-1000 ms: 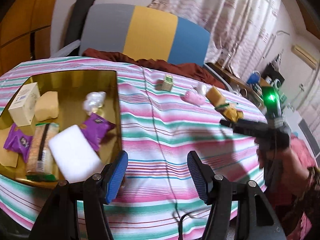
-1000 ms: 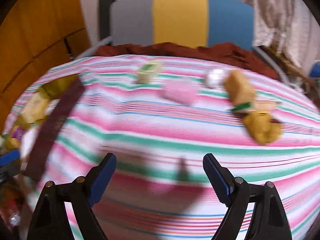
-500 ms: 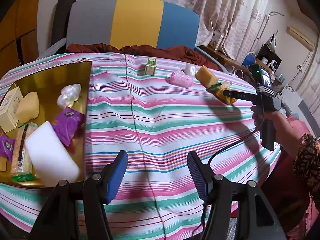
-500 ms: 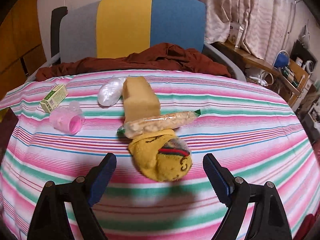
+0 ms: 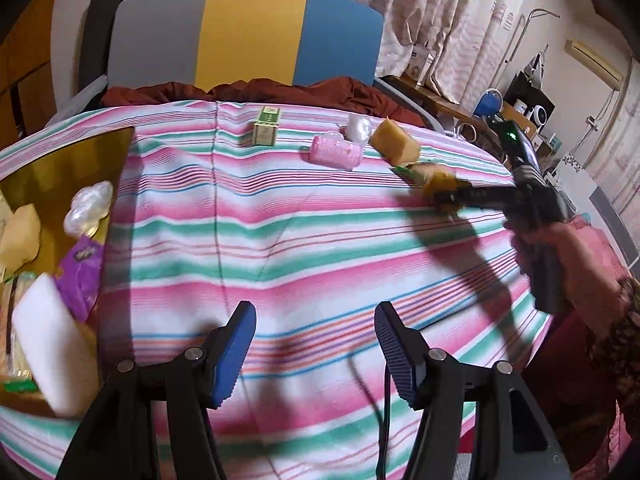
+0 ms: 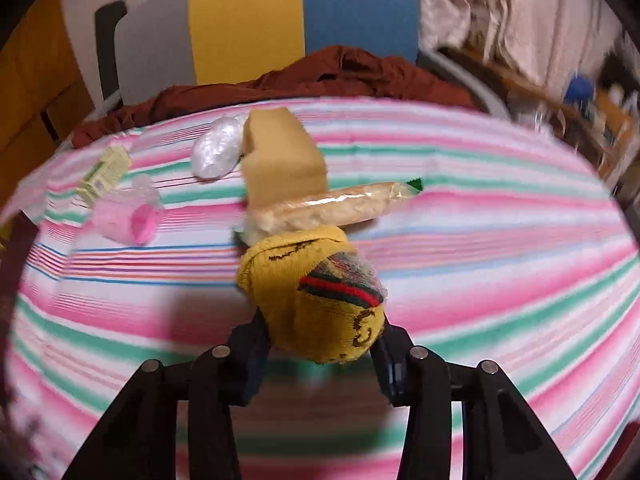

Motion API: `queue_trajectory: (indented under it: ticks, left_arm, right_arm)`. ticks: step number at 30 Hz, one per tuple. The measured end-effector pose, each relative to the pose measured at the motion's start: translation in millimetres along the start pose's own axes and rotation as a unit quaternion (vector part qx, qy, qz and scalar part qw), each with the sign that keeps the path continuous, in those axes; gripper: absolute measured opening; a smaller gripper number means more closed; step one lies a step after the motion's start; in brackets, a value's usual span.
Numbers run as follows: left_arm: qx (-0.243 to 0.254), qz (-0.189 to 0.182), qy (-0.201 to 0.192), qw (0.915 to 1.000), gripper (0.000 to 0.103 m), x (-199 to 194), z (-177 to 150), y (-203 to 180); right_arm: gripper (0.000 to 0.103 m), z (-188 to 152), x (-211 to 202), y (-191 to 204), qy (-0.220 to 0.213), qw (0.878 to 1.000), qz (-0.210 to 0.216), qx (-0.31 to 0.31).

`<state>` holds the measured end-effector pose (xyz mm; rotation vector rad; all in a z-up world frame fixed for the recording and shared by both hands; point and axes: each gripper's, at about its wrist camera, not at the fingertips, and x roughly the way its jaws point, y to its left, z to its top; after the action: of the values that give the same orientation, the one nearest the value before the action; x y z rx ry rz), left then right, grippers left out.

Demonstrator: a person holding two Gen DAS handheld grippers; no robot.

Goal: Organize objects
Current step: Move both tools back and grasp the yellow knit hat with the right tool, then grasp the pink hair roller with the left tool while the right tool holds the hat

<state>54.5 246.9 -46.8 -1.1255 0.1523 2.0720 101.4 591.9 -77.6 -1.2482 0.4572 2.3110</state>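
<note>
A rolled yellow sock (image 6: pixel 320 292) with a red and green band lies on the striped tablecloth (image 6: pixel 500 248). My right gripper (image 6: pixel 320 336) is closing on it, its fingers pressing both sides of the roll. Just behind the sock lie a clear cracker packet (image 6: pixel 332 206) and a tan sponge (image 6: pixel 284 156). In the left wrist view my left gripper (image 5: pixel 316 344) hangs open over bare cloth with nothing between its fingers. To its left, the gold tray (image 5: pixel 60 168) holds a white sponge (image 5: pixel 48 344), a purple packet (image 5: pixel 80 268) and several other items.
A green and yellow box (image 5: pixel 266 126), a pink roll (image 5: pixel 336 152) and a white plastic bundle (image 5: pixel 358 128) lie at the table's far side. A person's hand (image 5: pixel 568 248) holds the right gripper at the right edge. A chair with a brown cloth (image 5: pixel 256 92) stands behind the table.
My right gripper swung right to the yellow sock, then came down and closed around it. The left gripper drifted right, away from the tray, and stayed open.
</note>
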Motion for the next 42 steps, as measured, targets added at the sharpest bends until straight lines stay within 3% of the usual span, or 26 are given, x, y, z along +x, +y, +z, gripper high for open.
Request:
queue_trajectory:
  ticks: [2, 5, 10, 16, 23, 28, 31, 33, 42]
  left_arm:
    - [-0.001, -0.001, 0.003, 1.0000, 0.062, 7.2, 8.1, -0.4]
    - [-0.007, -0.004, 0.009, 0.9999, 0.063, 24.4, 24.3, -3.0]
    - [0.003, 0.010, 0.019, 0.9998, 0.076, 57.2, 56.0, -14.7]
    - [0.026, 0.018, 0.015, 0.9994, 0.079, 99.8, 103.6, -33.6]
    - [0.024, 0.057, 0.039, 0.9973, 0.082, 160.7, 140.5, -44.8]
    - [0.016, 0.072, 0.042, 0.9964, 0.082, 183.9, 148.1, -40.6]
    - [0.025, 0.074, 0.017, 0.9968, 0.080, 184.8, 143.8, -38.0]
    - [0.037, 0.076, -0.002, 0.9964, 0.065, 181.4, 137.8, -37.3]
    - [0.040, 0.069, -0.040, 0.9960, 0.065, 157.7, 115.9, -30.1]
  right_arm:
    - [0.045, -7.8, -3.8, 1.5, 0.030, 0.999, 0.018, 0.016]
    - [0.044, -23.8, -11.1, 10.8, 0.057, 0.998, 0.009, 0.008]
    - [0.044, -32.3, -14.2, 14.0, 0.060, 0.998, 0.016, 0.021]
    - [0.044, -32.1, -12.9, 18.2, 0.066, 0.997, 0.024, 0.008]
    - [0.045, -30.3, -9.7, 16.3, 0.068, 0.997, 0.035, 0.011]
    - [0.046, -29.1, -9.1, 14.7, 0.071, 0.997, 0.037, 0.009]
    - [0.045, -27.4, -8.1, 16.1, 0.070, 0.997, 0.036, 0.008]
    - [0.045, -27.0, -8.1, 17.4, 0.068, 0.997, 0.035, 0.006]
    - [0.043, -27.5, -10.5, 25.7, 0.057, 0.996, 0.069, 0.005]
